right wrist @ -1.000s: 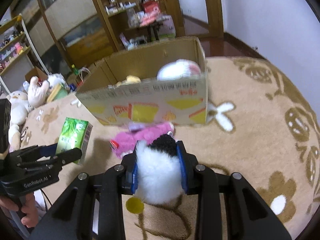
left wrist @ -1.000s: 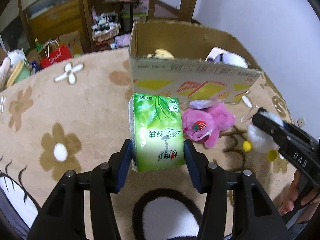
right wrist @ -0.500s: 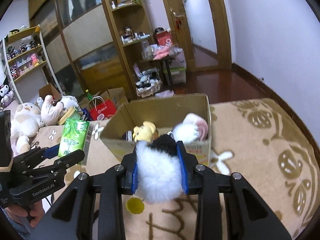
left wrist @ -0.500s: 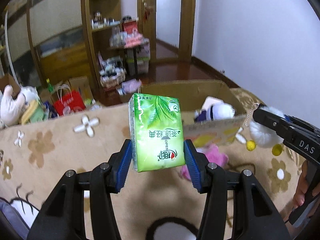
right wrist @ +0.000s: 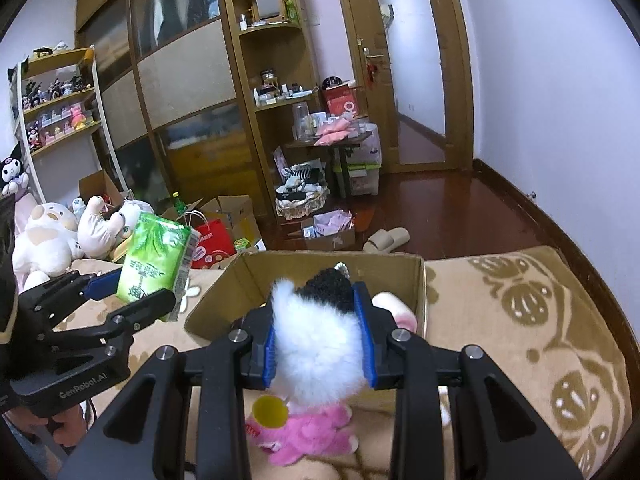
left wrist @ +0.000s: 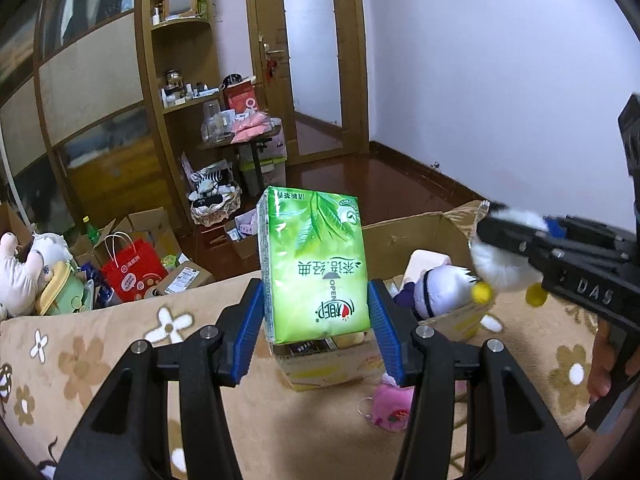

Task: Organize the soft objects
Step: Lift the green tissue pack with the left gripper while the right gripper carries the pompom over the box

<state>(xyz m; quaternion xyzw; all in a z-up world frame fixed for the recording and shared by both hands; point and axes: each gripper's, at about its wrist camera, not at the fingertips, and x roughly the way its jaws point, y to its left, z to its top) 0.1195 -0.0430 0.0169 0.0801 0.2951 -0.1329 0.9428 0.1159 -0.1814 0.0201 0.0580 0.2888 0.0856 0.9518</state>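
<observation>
Your left gripper is clamping the green tissue pack; right gripper is squeezing a white fluffy toy over the cardboard box w/ pink plush by its near edge.

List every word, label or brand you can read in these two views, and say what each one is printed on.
"OPEN": upside down on the green tissue pack.
"DAS": on the right gripper body.
"GenRobot.AI": on the left gripper body.
Chinese characters on the tissue pack: inverted, not reliably legible.
Print on the red paper bag and the cardboard box: too small or blurred.
</observation>
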